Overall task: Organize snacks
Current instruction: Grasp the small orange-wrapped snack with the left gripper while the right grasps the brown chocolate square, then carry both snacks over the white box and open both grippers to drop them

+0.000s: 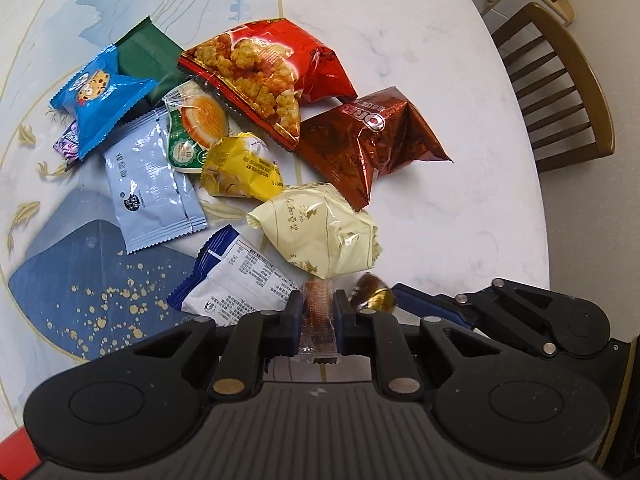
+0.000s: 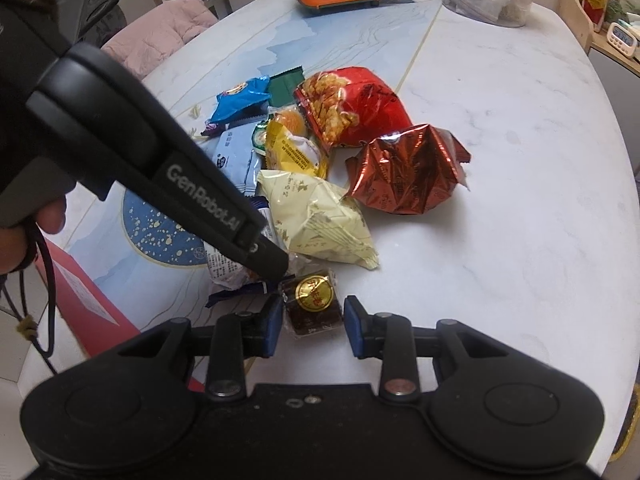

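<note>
Left wrist view, bottom middle: my left gripper (image 1: 317,312) pinches a small clear-wrapped snack (image 1: 318,304). My right gripper (image 2: 308,320) sits open around the brown candy (image 2: 313,306). Both look light and crinkly; I'd squeeze their middles.

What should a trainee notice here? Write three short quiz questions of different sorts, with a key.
1. True or false: the left gripper grips a clear-wrapped snack.
2. What lies between the right gripper fingers?
A. dark snack with gold seal
B. Oreo bag
3. Fill in: the right gripper's jaws are ___.

Key: 1 true; 2 A; 3 open.
</note>
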`<state>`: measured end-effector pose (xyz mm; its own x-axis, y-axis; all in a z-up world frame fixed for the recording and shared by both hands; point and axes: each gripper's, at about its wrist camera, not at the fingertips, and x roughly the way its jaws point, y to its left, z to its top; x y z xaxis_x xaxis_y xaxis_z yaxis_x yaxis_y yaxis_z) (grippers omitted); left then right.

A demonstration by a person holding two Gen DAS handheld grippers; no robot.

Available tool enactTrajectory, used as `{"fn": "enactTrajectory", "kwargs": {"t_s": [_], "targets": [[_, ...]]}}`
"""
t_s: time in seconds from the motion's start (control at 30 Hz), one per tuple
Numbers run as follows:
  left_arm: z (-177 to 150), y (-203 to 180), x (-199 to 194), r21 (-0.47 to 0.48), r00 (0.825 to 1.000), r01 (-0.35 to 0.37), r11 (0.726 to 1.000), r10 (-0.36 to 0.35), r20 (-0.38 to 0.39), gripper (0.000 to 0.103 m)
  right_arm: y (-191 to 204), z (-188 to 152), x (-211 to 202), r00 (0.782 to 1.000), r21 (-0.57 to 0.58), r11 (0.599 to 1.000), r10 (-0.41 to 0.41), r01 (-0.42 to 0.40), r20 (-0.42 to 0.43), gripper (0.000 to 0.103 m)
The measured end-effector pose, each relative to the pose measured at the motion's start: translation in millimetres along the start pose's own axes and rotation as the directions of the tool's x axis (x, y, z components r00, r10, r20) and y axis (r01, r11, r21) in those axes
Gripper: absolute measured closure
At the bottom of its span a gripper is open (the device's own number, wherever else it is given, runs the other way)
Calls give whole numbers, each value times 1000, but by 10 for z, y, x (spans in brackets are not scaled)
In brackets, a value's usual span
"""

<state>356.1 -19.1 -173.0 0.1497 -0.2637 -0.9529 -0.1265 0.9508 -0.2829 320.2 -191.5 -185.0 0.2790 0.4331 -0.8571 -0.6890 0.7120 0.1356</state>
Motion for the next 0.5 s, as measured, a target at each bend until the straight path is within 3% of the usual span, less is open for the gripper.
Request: {"fn": "enactTrajectory", "kwargs": {"t_s": [0.23,0.5], "targets": [[-53,69,-234,-33,999,35,999,-34,43,88,-101,-6,-269,999,49,999,-1,-1,39,71],[-260,112,-739,-18,989,69,997,-66,136,88,40,18,-768,992,74,997,23,-33,122,71]]}}
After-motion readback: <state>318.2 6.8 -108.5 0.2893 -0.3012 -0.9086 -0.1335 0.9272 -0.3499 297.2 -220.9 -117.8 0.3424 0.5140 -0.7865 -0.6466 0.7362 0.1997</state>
